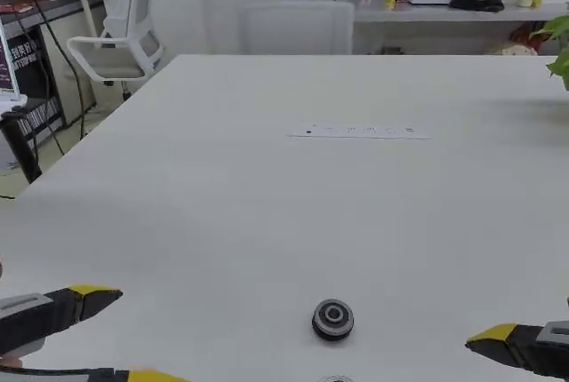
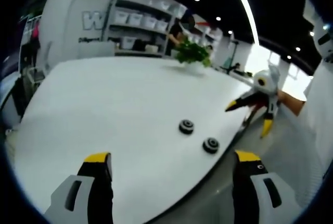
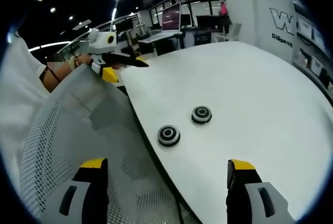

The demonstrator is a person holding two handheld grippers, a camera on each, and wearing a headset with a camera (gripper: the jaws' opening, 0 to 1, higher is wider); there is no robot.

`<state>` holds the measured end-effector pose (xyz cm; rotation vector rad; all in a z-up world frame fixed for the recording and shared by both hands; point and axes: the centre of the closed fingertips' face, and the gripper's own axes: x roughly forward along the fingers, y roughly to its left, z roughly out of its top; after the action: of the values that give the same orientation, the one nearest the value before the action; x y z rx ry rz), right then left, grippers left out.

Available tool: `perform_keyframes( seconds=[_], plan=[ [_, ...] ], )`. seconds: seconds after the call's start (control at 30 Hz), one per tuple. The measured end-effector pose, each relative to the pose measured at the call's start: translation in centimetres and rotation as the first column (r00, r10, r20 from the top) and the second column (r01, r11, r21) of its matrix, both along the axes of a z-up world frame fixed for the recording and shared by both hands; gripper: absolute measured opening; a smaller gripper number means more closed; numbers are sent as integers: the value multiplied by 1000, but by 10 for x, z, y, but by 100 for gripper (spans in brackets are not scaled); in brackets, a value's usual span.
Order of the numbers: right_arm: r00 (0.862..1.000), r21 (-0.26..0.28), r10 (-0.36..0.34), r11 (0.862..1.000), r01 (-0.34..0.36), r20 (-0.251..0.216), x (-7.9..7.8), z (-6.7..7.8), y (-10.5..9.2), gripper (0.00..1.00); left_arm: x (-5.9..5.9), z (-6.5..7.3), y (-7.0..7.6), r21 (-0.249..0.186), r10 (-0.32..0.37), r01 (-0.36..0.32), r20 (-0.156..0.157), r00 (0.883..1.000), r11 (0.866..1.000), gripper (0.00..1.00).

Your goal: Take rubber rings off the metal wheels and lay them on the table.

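My left gripper [image 2: 171,157] hangs at the table's [image 1: 267,204] near edge, jaws spread wide, holding nothing. Two wheels [image 1: 332,320] sit between the grippers, their black rings [image 3: 193,115] apparently on. The nearer wheel [image 3: 168,135] lies just beside the edge; a clumsy nudge could roll it off. My right gripper [image 3: 166,164] is likewise spread and empty, so an unpinned wheel may drag along with its ring.

White office chair [image 1: 111,55] far left, thin paper strip [image 1: 360,131] centre, green plant [image 2: 192,53] at back, shelves [image 2: 140,23] w/ bins
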<state>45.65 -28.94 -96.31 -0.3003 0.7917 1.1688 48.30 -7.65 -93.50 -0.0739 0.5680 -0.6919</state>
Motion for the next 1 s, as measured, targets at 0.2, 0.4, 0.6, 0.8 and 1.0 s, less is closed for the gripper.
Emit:
perform_keyframes(
  seconds=[0.2, 0.4, 0.6, 0.8, 1.0],
  plan=[
    [999, 35, -34, 999, 34, -1, 4, 5, 0, 94, -1, -2, -1, 10, -21, 21, -5, 1000, 1000, 97],
    [999, 31, -38, 999, 37, 4, 5, 5, 0, 93, -1, -3, -1, 12, -31, 31, -2, 1000, 999, 96],
    [999, 38, -47, 998, 47, 2, 5, 6, 1, 91, -3, -5, -4, 20, -57, 57, -10, 998, 998, 96],
    [998, 72, -63, 995, 63, -13, 5, 10, 2, 91, -4, -4, -7, 18, -71, 71, -7, 997, 997, 95],
    [996, 75, -88, 993, 89, -24, 9, 7, -3, 90, -4, -1, -9, -2, -73, 73, -7, 997, 997, 94]
  ],
)
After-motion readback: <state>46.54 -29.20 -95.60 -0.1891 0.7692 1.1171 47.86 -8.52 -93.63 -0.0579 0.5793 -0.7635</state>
